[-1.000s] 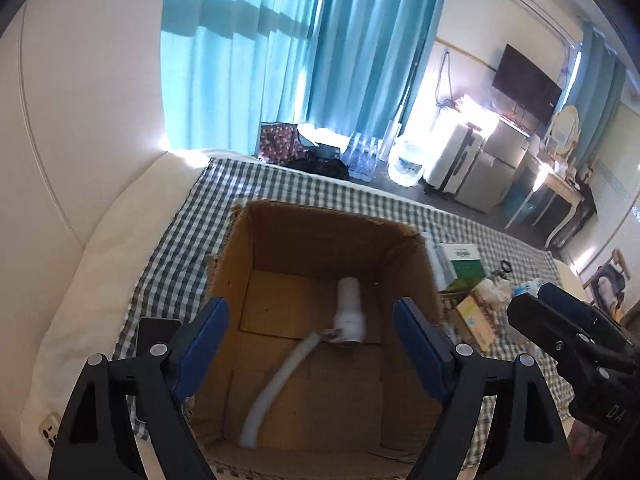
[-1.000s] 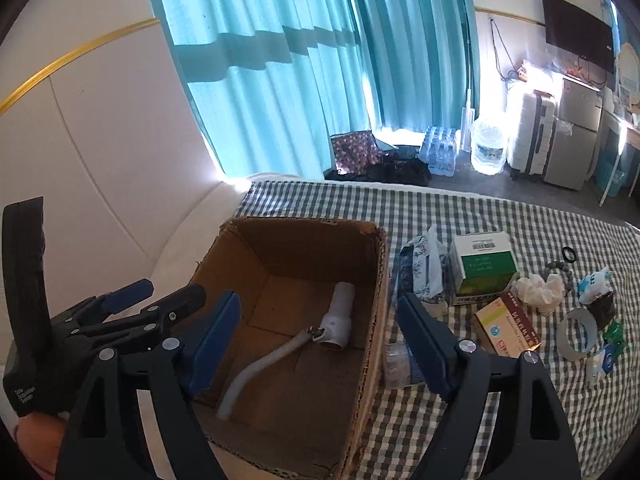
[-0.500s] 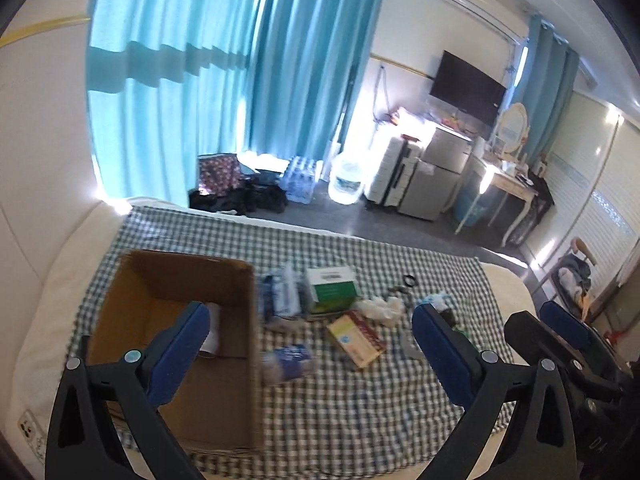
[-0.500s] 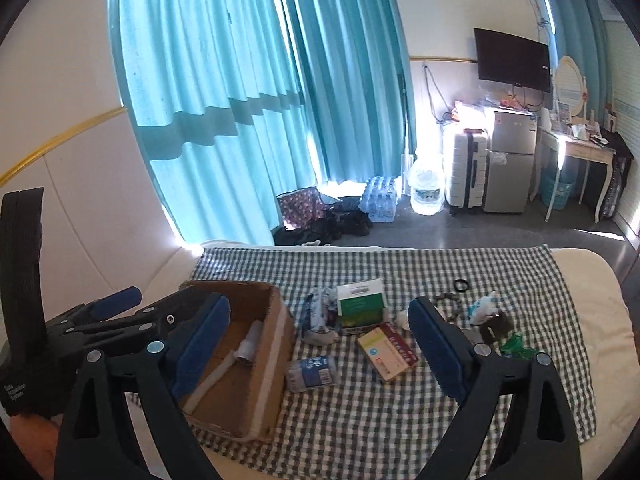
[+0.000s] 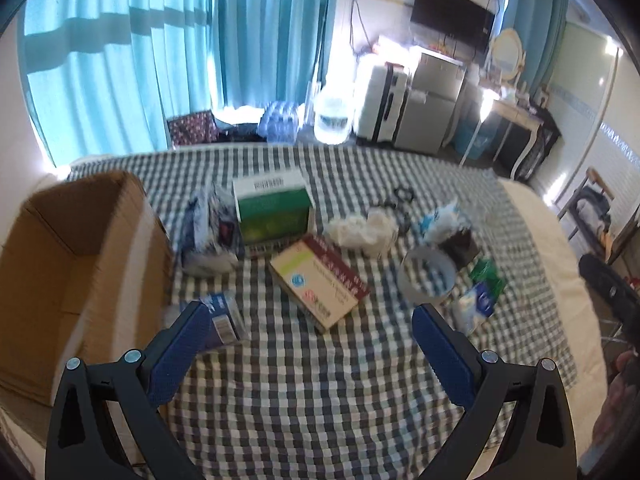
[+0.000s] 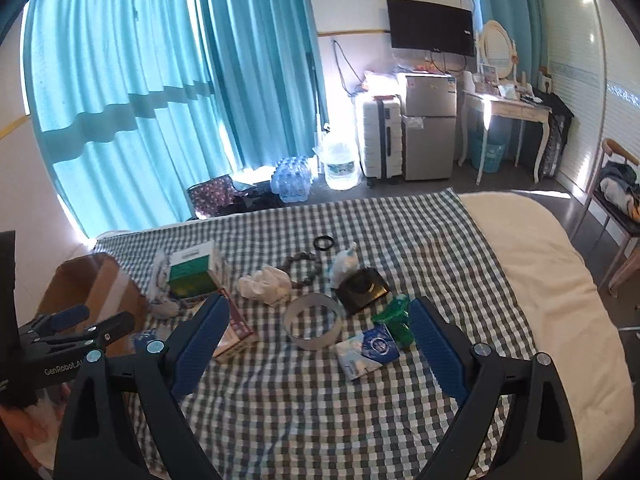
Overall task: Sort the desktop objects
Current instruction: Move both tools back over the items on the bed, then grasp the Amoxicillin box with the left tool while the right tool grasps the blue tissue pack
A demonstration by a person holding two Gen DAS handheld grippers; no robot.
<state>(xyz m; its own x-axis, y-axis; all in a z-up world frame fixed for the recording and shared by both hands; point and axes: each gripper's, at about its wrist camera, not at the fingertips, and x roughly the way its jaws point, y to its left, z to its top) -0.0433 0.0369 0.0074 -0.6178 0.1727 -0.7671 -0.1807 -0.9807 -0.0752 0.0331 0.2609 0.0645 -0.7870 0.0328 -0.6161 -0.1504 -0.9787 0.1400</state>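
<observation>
An open cardboard box (image 5: 76,264) stands at the left of the checked cloth (image 5: 304,392); it also shows in the right wrist view (image 6: 96,292). Loose items lie to its right: a green-and-white box (image 5: 272,208), a flat red-and-cream box (image 5: 320,284), crumpled white tissue (image 5: 360,232), a tape ring (image 5: 427,280) and a blue packet (image 5: 480,300). My left gripper (image 5: 312,348) is open and empty, above the cloth in front of the flat box. My right gripper (image 6: 316,344) is open and empty, near the tape ring (image 6: 314,326) and blue packet (image 6: 370,350).
A bead bracelet (image 6: 304,268), a black hair tie (image 6: 324,242), a dark pouch (image 6: 362,290) and a green packet (image 6: 396,316) lie further back. A white cushion edge (image 6: 552,280) borders the cloth on the right. Blue curtains, a fridge and a desk stand beyond.
Both grippers have swung from over the cardboard box to the right, and now face the loose items on the cloth. Both stay open and empty.
</observation>
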